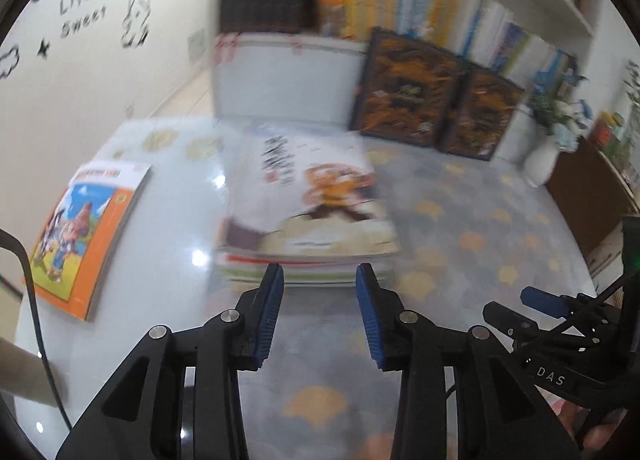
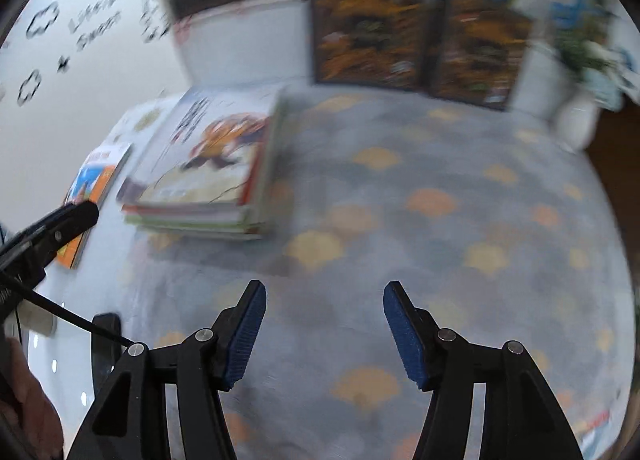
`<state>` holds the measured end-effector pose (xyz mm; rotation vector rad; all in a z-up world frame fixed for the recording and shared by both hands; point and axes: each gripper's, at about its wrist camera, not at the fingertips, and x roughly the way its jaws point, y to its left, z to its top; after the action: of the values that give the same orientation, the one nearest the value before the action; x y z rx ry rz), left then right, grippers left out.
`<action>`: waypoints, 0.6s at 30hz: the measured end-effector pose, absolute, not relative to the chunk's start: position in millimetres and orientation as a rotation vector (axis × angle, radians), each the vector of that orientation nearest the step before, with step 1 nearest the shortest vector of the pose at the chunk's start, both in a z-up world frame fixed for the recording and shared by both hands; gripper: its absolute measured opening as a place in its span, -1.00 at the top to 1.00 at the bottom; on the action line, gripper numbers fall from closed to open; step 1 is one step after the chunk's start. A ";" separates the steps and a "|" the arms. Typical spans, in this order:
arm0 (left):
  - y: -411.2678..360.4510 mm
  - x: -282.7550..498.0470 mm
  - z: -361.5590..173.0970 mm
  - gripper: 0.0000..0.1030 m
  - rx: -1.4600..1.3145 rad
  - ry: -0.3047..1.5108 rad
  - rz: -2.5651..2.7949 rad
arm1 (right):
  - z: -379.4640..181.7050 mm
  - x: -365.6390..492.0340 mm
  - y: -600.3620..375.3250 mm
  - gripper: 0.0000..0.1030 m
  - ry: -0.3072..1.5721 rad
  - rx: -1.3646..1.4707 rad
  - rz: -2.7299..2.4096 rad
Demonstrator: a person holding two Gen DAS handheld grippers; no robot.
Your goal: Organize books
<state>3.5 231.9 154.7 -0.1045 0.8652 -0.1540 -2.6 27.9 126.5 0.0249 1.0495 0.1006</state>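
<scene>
One book stack, one loose book, two framed pics.

a flat stack of picture books lay on the glossy patterned table, a single orange-covered book to its left, two dark framed panels leaning behind.

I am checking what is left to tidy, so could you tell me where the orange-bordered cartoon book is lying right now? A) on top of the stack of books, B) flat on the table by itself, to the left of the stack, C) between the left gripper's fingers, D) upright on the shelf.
B: the orange-bordered book lies flat on the table, apart from and left of the stack of books, with nothing on it.
</scene>
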 end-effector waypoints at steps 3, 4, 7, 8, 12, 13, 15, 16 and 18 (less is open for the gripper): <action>199.0 -12.6 178.4 -0.42 -0.146 0.803 -0.193 | 161.6 -21.0 -14.7 -0.23 0.938 0.077 0.019; 188.2 -20.1 186.1 -0.70 -0.154 0.769 -0.201 | 169.1 -24.0 -24.2 -0.31 0.915 0.083 0.004; 143.8 -38.4 209.2 -0.75 -0.079 0.692 -0.217 | 189.8 -40.0 -58.9 -0.39 0.847 0.112 -0.029; 126.8 -42.2 213.8 -0.76 -0.045 0.690 -0.218 | 194.5 -47.2 -71.1 -0.39 0.834 0.117 -0.043; 78.5 -50.1 220.6 -0.78 -0.028 0.713 -0.259 | 207.1 -66.4 -105.1 -0.40 0.807 0.118 -0.062; 71.8 -53.8 221.8 -0.78 -0.052 0.714 -0.262 | 211.2 -72.3 -118.3 -0.42 0.796 0.119 -0.084; 62.4 -56.3 221.8 -0.78 -0.128 0.726 -0.283 | 214.9 -81.3 -135.8 -0.42 0.784 0.152 -0.068; 60.2 -58.1 221.1 -0.78 -0.167 0.731 -0.292 | 217.4 -86.3 -145.9 -0.42 0.775 0.164 -0.071; 52.5 -62.8 221.9 -0.78 -0.203 0.737 -0.275 | 219.5 -93.7 -157.5 -0.43 0.763 0.151 -0.080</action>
<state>-62.8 52.5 221.9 -0.2030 0.7365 -0.2753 -93.7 -157.5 219.5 0.1513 0.7632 -0.0800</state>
